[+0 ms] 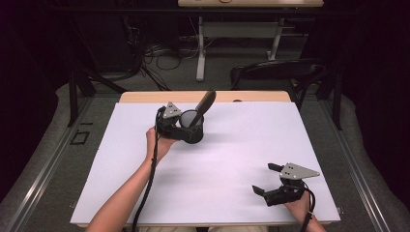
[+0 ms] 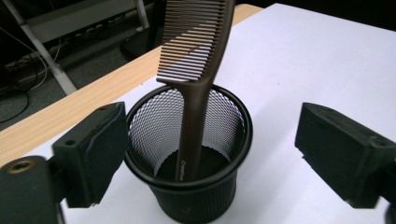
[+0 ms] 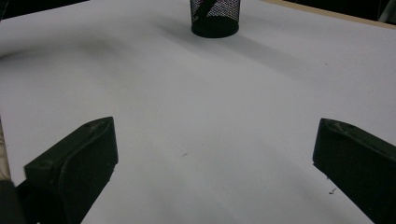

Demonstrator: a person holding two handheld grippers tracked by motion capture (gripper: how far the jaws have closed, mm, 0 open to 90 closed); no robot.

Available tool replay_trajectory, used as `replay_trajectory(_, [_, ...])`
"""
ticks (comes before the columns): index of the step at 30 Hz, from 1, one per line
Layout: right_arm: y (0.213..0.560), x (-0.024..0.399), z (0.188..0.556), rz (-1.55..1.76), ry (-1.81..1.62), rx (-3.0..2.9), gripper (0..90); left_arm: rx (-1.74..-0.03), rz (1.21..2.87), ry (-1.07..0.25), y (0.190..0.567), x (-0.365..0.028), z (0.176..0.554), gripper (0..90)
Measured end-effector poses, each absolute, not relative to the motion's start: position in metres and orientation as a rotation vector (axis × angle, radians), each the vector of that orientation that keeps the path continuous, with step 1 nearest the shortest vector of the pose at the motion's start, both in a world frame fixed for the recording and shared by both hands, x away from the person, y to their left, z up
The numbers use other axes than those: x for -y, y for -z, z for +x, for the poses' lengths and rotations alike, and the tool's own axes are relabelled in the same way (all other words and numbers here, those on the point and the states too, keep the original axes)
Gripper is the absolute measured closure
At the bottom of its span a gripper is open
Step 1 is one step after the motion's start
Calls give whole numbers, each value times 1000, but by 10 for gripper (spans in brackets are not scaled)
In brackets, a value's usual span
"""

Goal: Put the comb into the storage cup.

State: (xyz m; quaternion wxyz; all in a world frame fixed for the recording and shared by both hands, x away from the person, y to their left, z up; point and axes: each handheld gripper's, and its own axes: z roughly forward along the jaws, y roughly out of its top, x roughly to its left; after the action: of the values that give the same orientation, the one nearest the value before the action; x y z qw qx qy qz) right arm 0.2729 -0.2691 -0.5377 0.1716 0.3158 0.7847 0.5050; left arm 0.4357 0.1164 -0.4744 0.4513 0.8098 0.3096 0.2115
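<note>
The comb [image 2: 194,88] stood handle-down, leaning on the mesh cup [image 2: 189,186] rim, left gripper [image 1: 186,126] spread wide astride the cup, gripping nothing; right gripper [image 1: 268,180], well apart from the cup, likewise open and idle.

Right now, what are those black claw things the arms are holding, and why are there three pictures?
Those are hand-held grippers: tools with two black jaws that a person squeezes shut or lets open. The high view looks down at the white table top from above. The person's left gripper is beside a black wire-mesh cup, and the right gripper waits near the table's front edge. The other two pictures come from small cameras riding on each gripper, looking out between its own jaws. In the left gripper view you see a brown plastic comb standing in the cup, handle down, teeth up, leaning on the rim. Both grippers are open and hold nothing; the comb rests in the cup by itself.
</note>
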Motion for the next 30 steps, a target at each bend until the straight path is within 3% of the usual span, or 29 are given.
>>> replay_trajectory(30, [538,268,273,895,-1430,-2233,0,-775,2109,-492,469,-150,394,2])
